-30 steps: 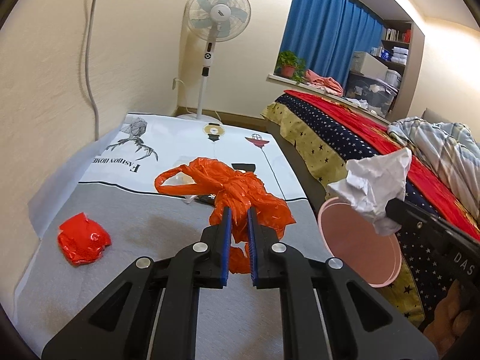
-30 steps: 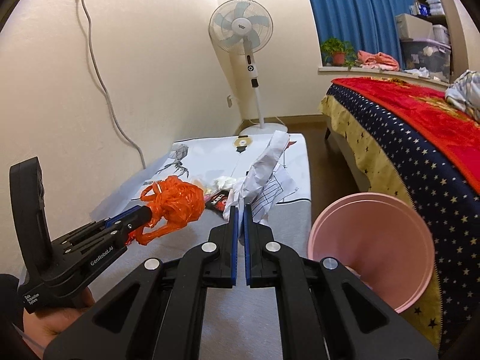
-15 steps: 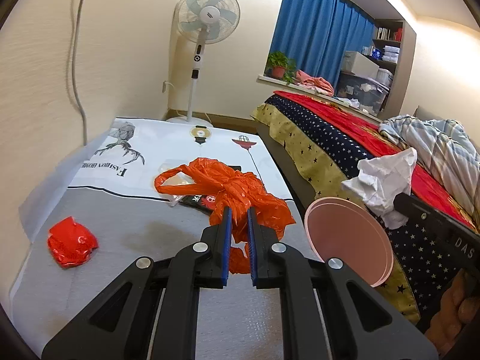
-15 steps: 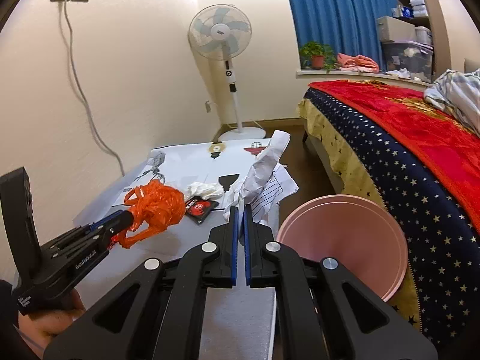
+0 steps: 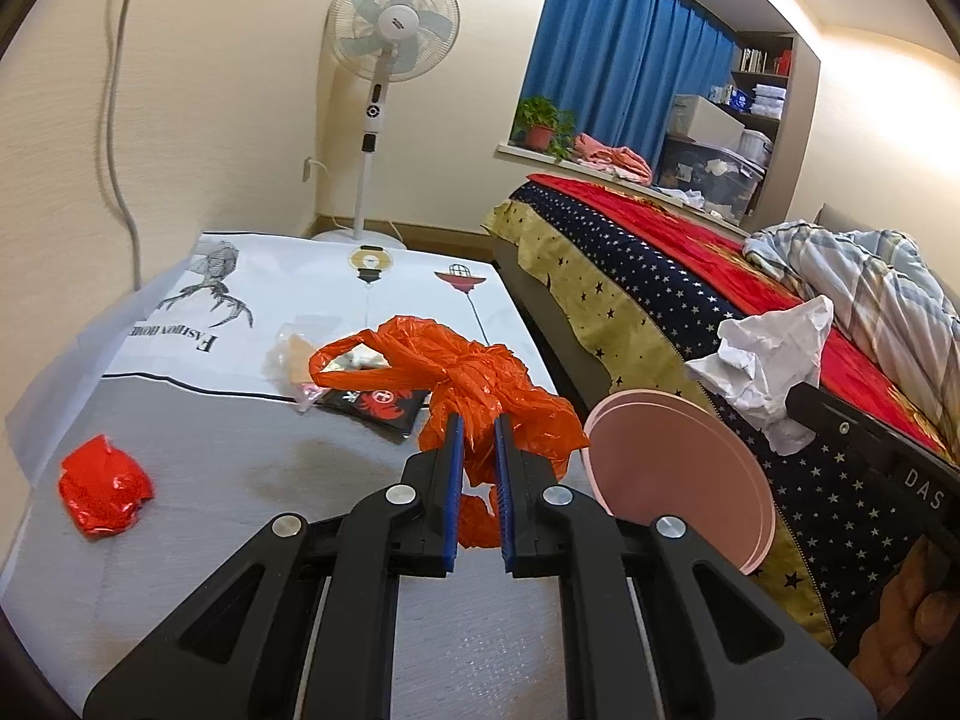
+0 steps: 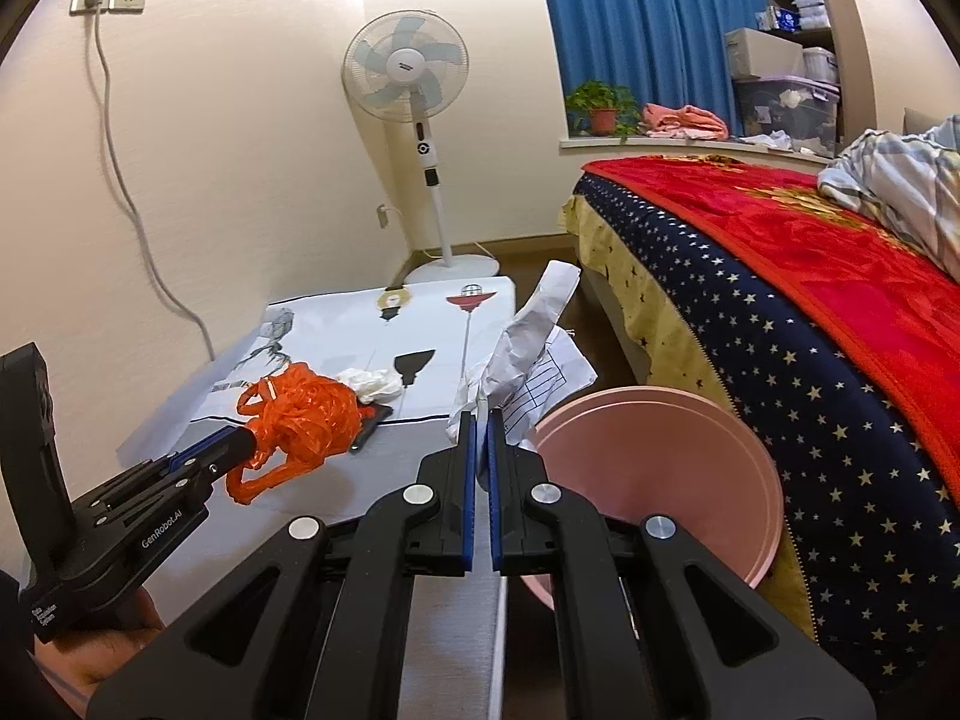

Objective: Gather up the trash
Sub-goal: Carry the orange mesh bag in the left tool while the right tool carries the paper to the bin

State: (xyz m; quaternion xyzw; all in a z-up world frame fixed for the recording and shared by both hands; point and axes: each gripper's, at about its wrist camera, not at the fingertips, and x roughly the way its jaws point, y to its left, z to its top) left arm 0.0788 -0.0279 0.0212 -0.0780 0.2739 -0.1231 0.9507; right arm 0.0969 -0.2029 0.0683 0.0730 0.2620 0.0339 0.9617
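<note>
My left gripper (image 5: 477, 420) is shut on an orange plastic bag (image 5: 474, 384) and holds it above the grey table; the bag also shows in the right wrist view (image 6: 300, 420). My right gripper (image 6: 480, 417) is shut on a crumpled white paper (image 6: 528, 342), which shows in the left wrist view (image 5: 768, 366) above the pink bin (image 5: 678, 480). The pink bin (image 6: 654, 474) stands open between table and bed, just right of my right gripper.
A red crumpled wrapper (image 5: 105, 483) lies at the table's left. A black packet (image 5: 384, 408), a clear wrapper (image 5: 294, 354) and white tissue (image 6: 369, 384) lie mid-table. A bed (image 6: 810, 312) runs along the right. A standing fan (image 5: 390, 60) is behind.
Both grippers have drawn back and turned slightly right with their loads. The pink bin now sits closer below the white paper.
</note>
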